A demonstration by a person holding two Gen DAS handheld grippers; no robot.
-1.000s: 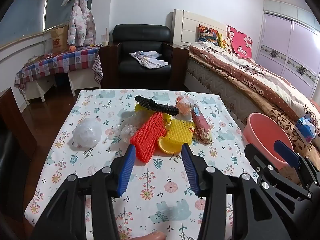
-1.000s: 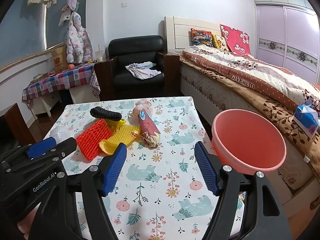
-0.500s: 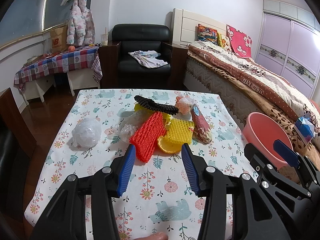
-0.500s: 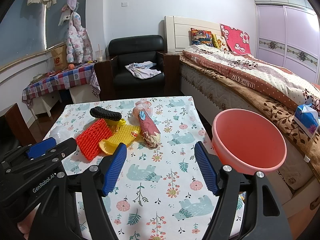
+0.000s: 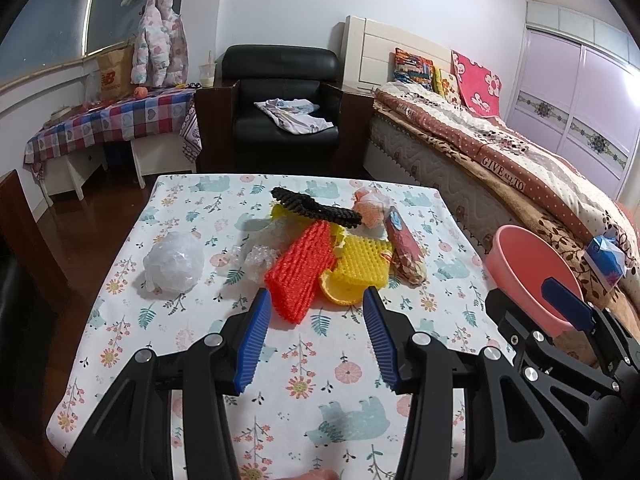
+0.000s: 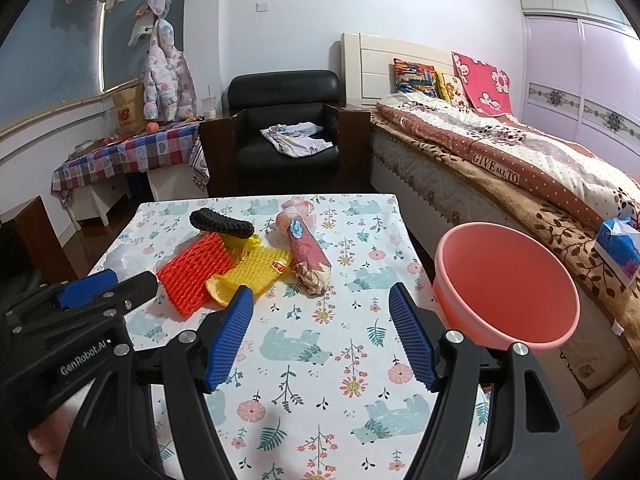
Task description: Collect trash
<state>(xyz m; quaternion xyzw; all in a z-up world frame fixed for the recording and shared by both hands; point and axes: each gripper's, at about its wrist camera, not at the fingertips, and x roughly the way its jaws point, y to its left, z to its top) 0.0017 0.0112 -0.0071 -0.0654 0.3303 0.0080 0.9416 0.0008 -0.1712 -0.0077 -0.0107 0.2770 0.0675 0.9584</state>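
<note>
Both the left hand-held gripper (image 5: 314,330) and right hand-held gripper (image 6: 320,332) hover open and empty before the trash pile on the counter (image 5: 280,360), so the first pick, likely the red foam net (image 5: 302,272), calls for reaching forward.

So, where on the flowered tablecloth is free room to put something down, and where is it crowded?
The near part of the flowered tablecloth is bare, from the red foam net to the near edge. The strip between the brown paper-wrapped roll and the pink plastic basin is also free. The middle is crowded: the foam nets, the roll and the crumpled clear plastic.
</note>
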